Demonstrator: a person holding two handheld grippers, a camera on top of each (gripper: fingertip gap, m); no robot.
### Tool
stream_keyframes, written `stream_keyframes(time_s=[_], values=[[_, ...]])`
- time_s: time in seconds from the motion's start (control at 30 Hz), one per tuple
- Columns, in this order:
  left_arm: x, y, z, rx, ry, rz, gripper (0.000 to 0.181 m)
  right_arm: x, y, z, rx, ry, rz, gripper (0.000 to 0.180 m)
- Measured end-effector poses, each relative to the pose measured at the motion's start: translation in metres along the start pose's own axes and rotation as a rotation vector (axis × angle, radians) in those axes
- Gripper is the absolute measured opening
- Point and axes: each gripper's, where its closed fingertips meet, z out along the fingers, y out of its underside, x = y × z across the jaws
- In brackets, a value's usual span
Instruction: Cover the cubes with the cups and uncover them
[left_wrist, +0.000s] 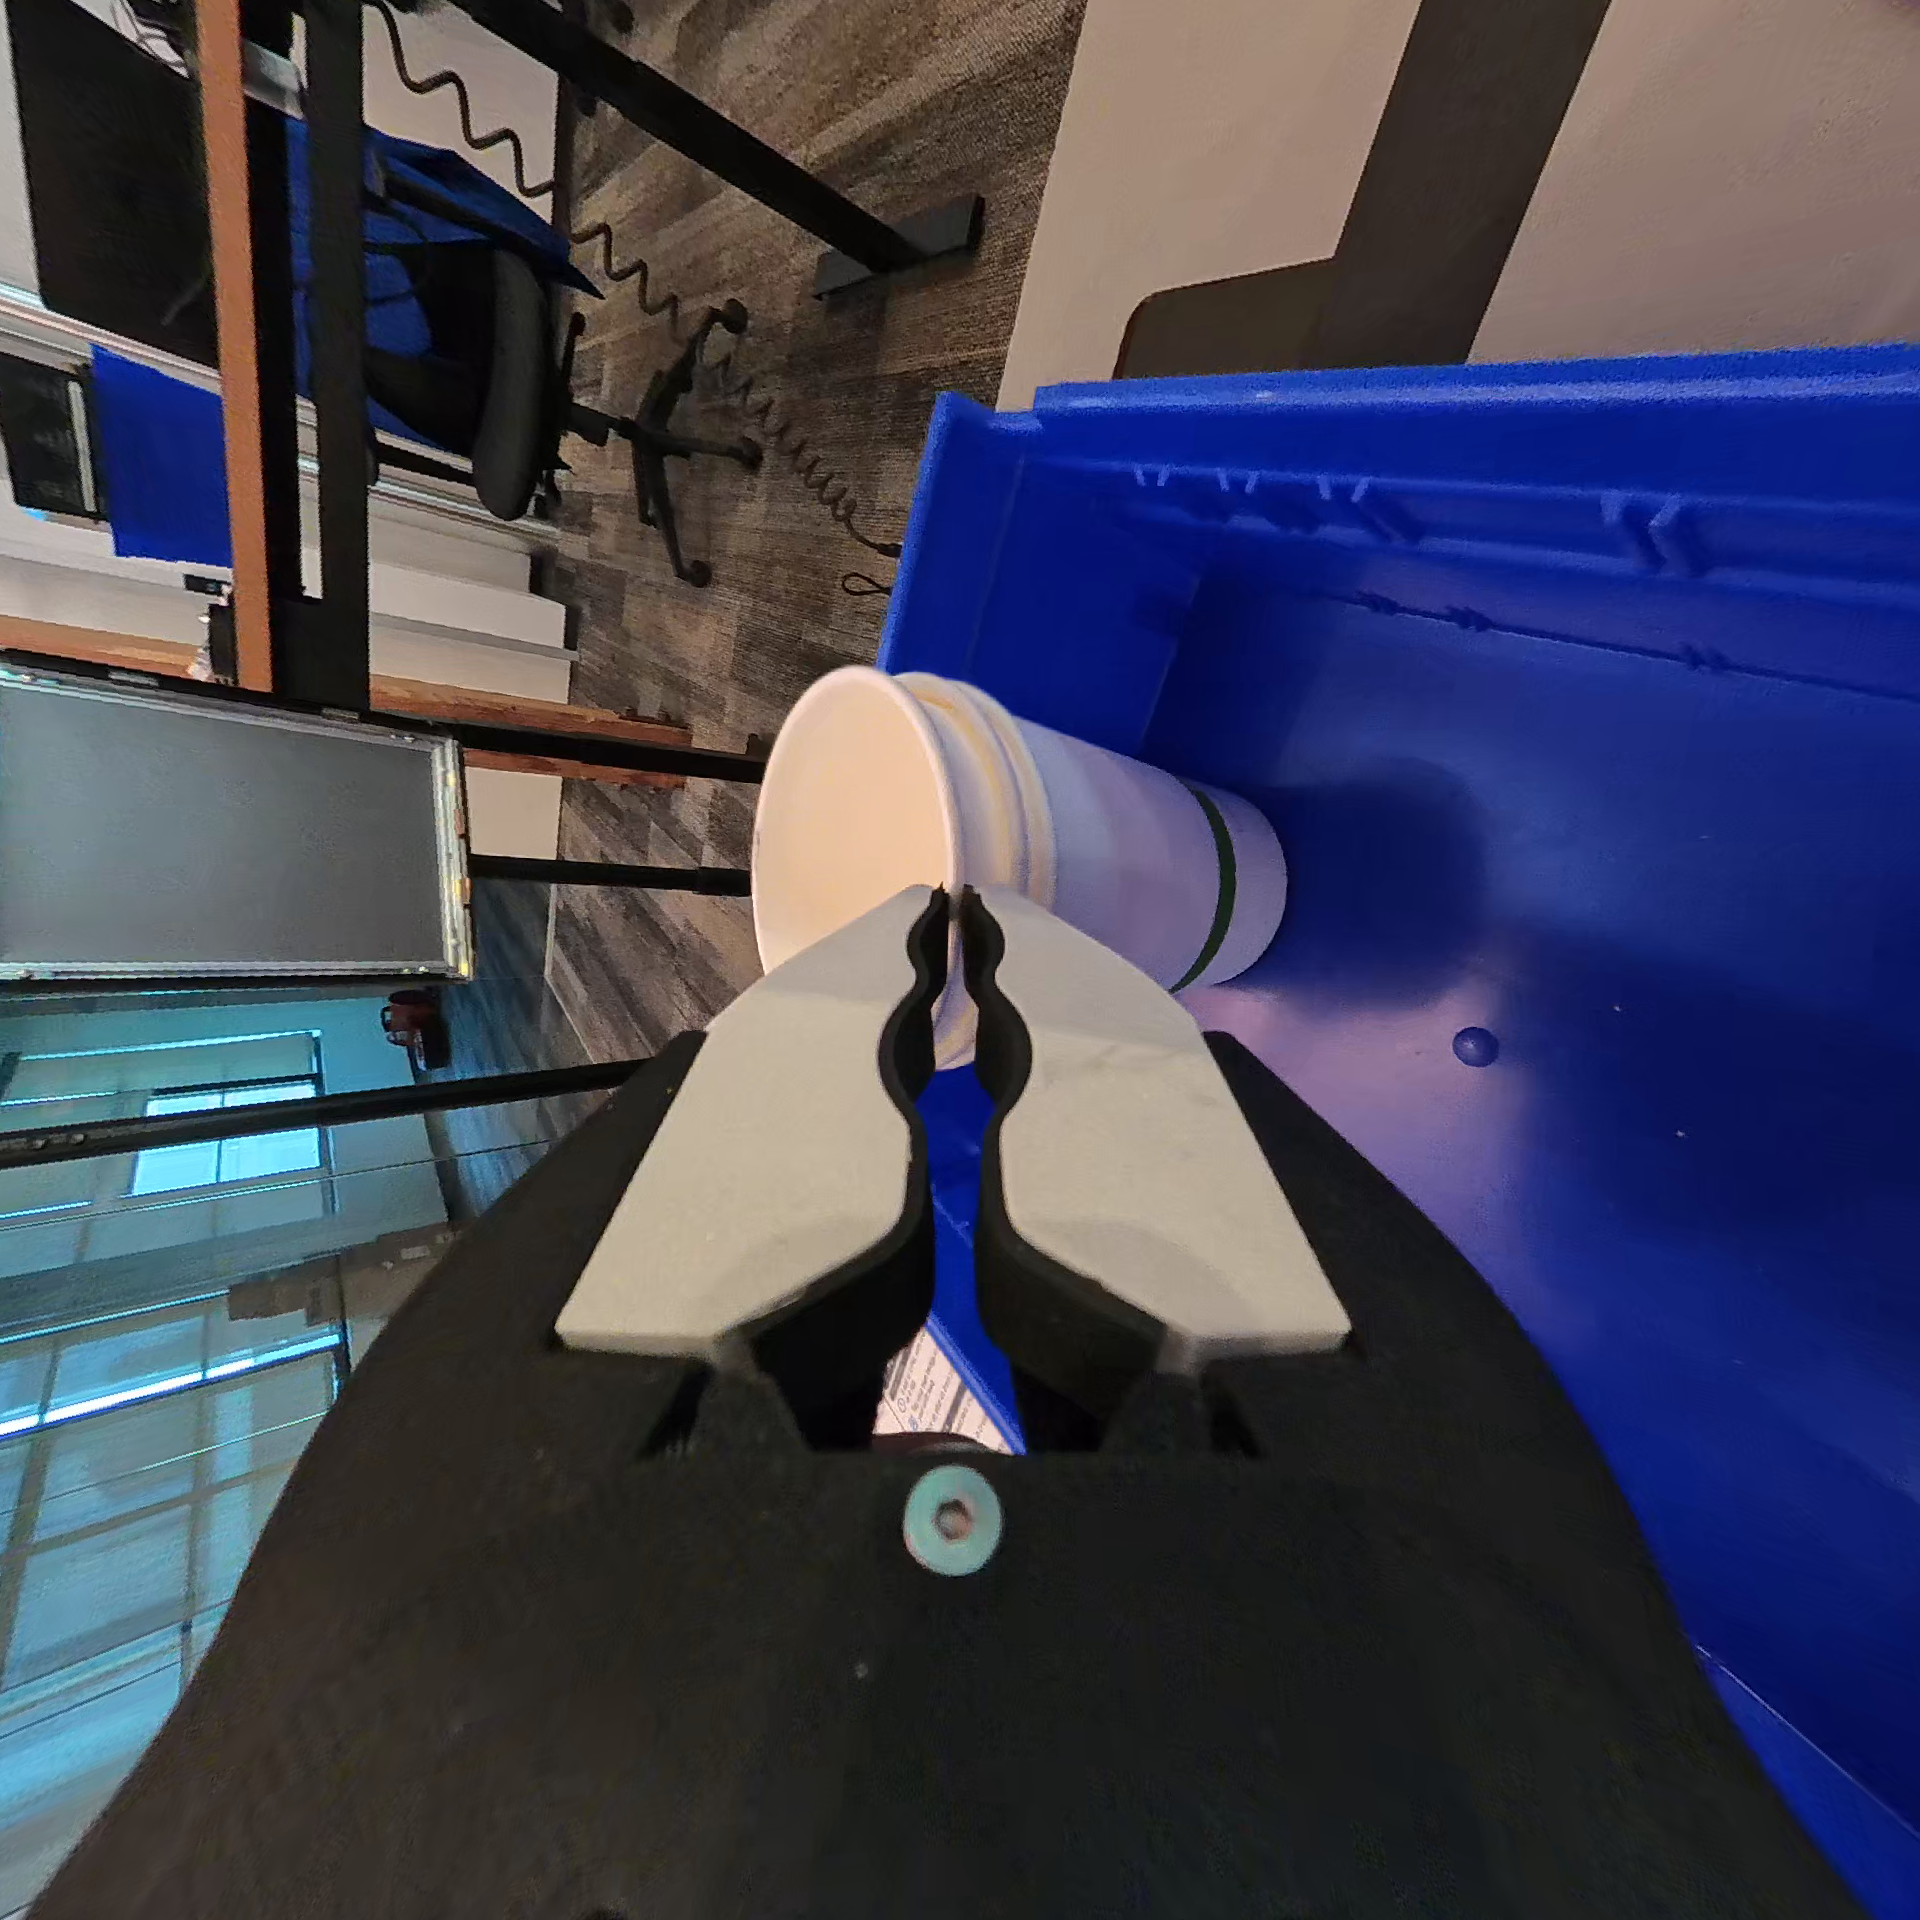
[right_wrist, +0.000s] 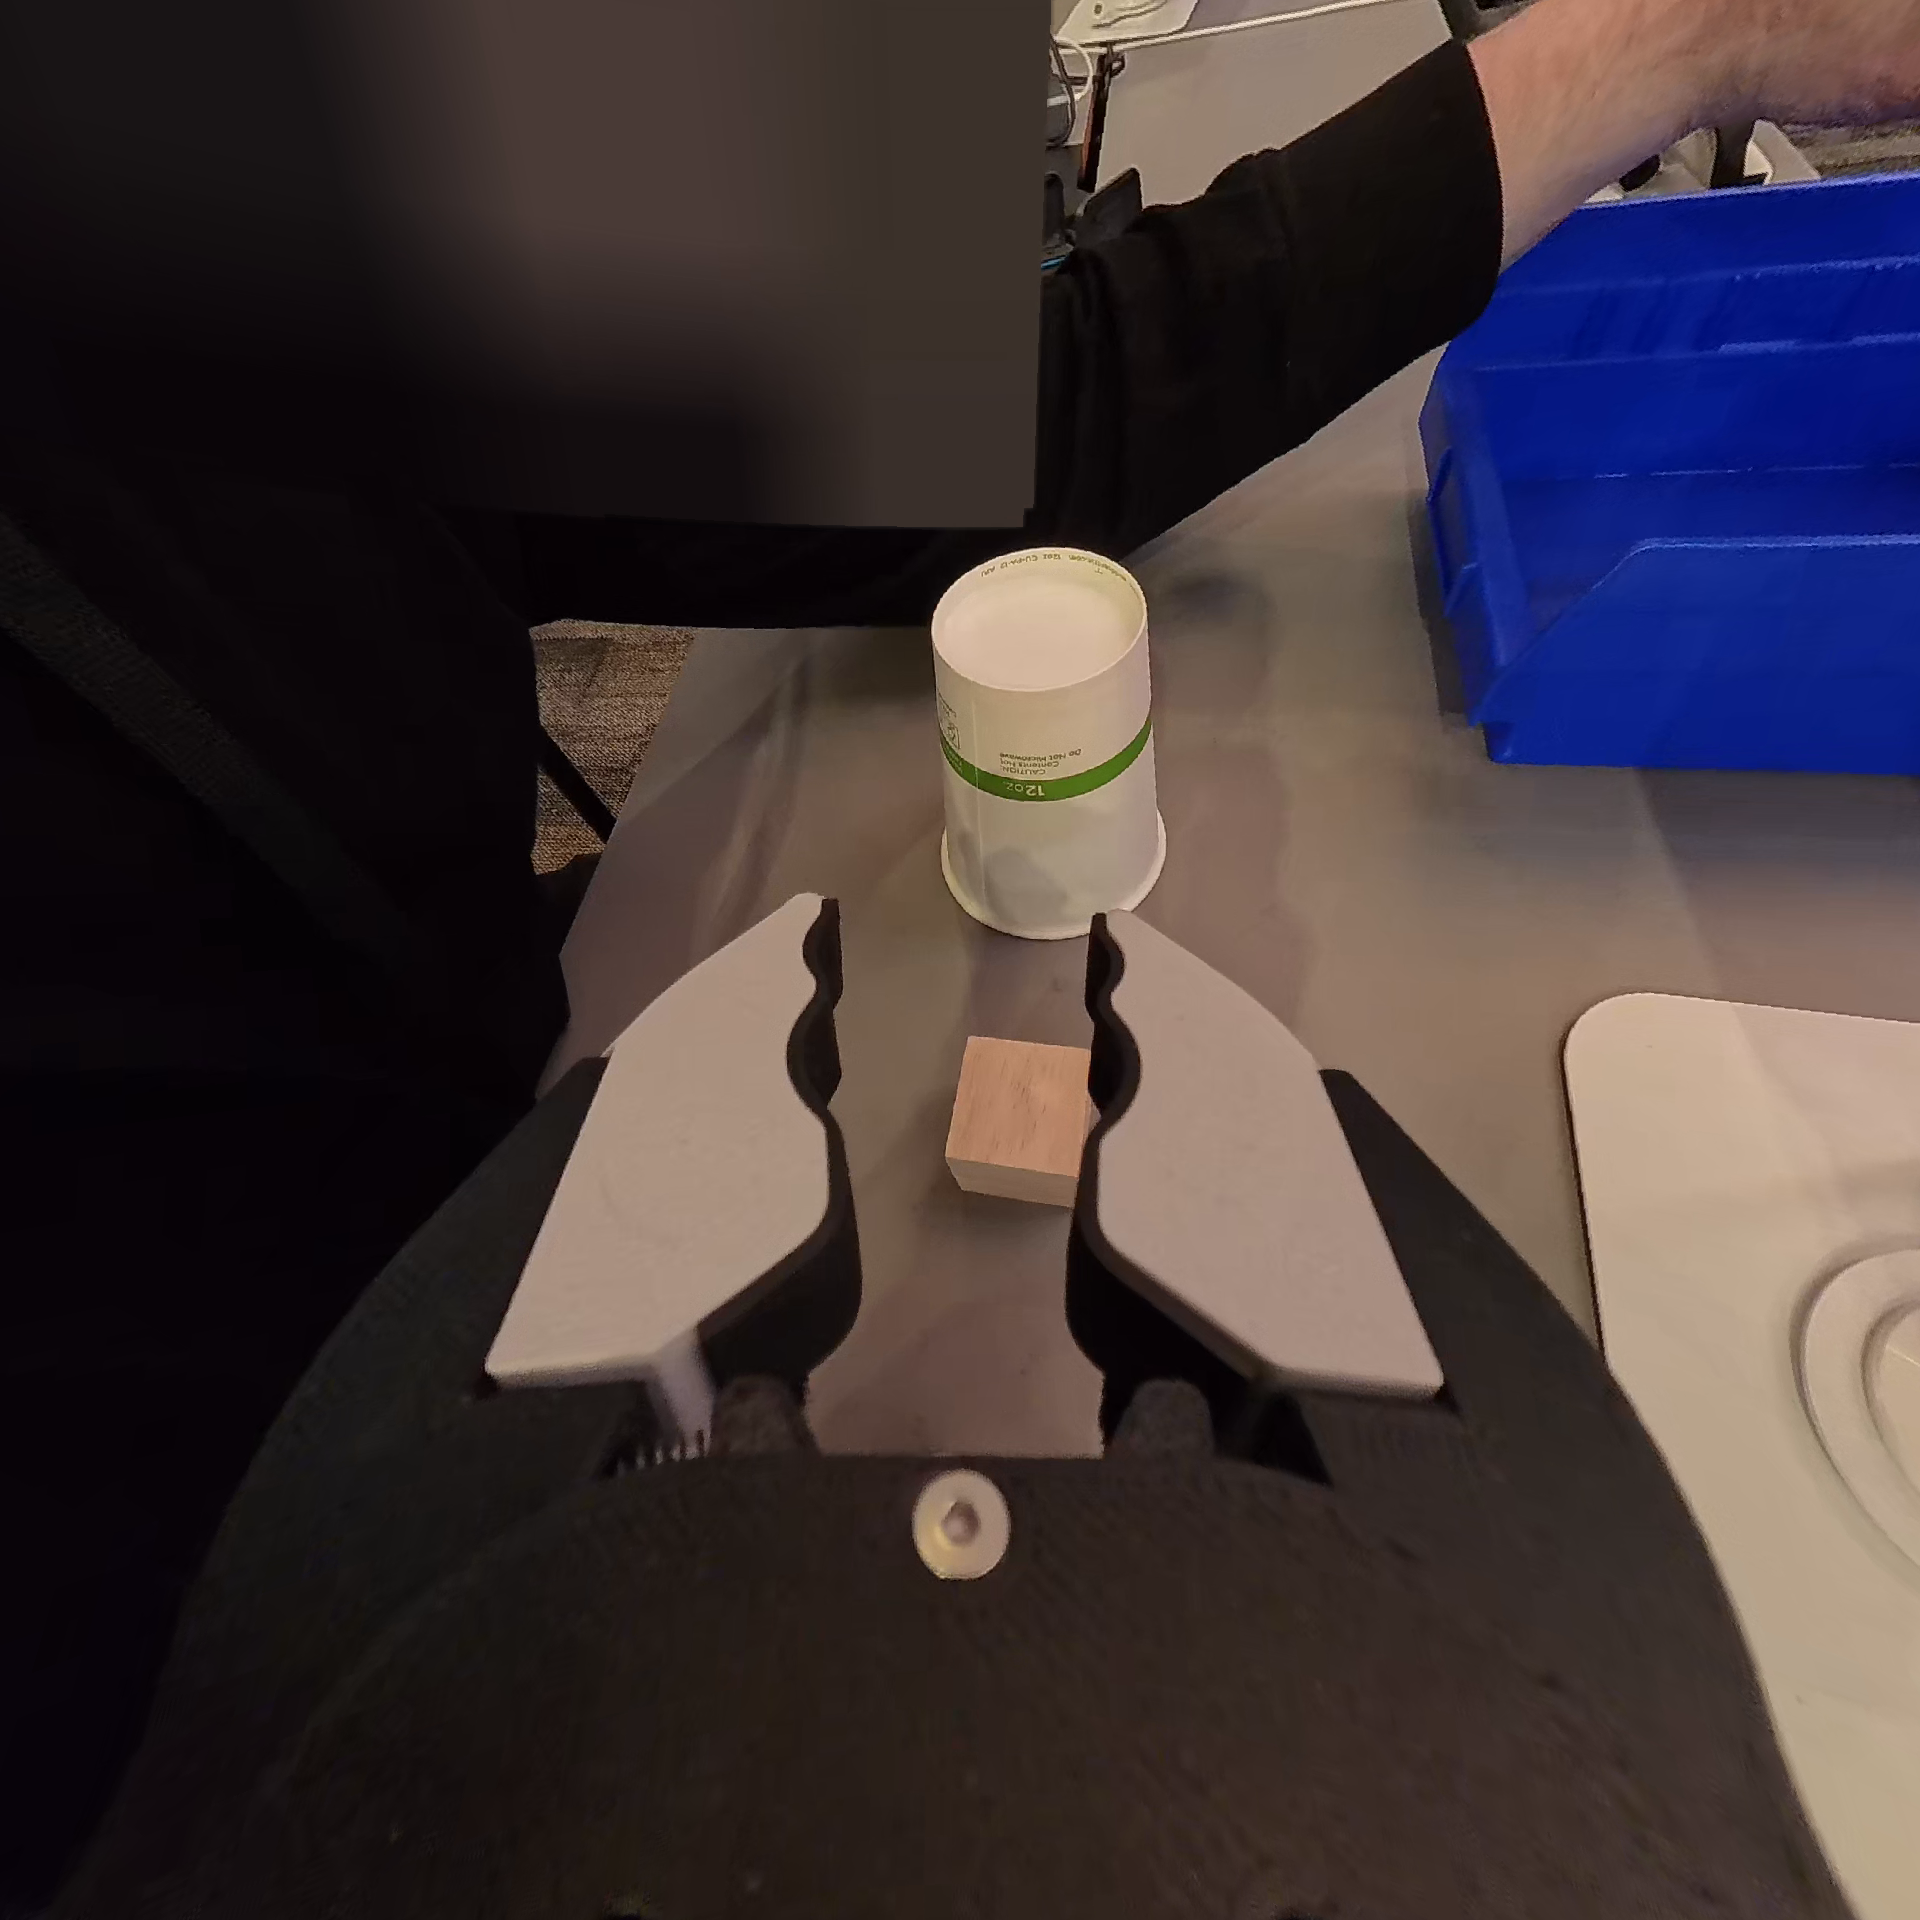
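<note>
In the left wrist view my left gripper (left_wrist: 954, 896) is shut on the rim of a white paper cup with a green band (left_wrist: 1122, 842), the outermost of a nested stack whose base rests inside a blue bin (left_wrist: 1558, 831). The view is rolled sideways. In the right wrist view my right gripper (right_wrist: 961, 925) is open and empty above the grey table (right_wrist: 1403, 935). A bare wooden cube (right_wrist: 1018, 1117) lies on the table between its fingers, close to the right finger (right_wrist: 1195, 1122). An upside-down white cup with a green band (right_wrist: 1044, 748) stands just beyond the fingertips.
The blue bin also shows in the right wrist view (right_wrist: 1683, 499) at the far right of the table, with a person's sleeved arm (right_wrist: 1299, 291) reaching over it. A white mat (right_wrist: 1714, 1195) lies at the right. The table's edge runs at the left.
</note>
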Motion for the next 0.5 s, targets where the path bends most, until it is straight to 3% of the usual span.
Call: stream_keyframes(time_s=[0.5], values=[[-0.029,-0.028,-0.044,0.06,-0.167,0.004,0.002,0.001,-0.003,-0.002,0.015,0.008,-0.003,0.046]])
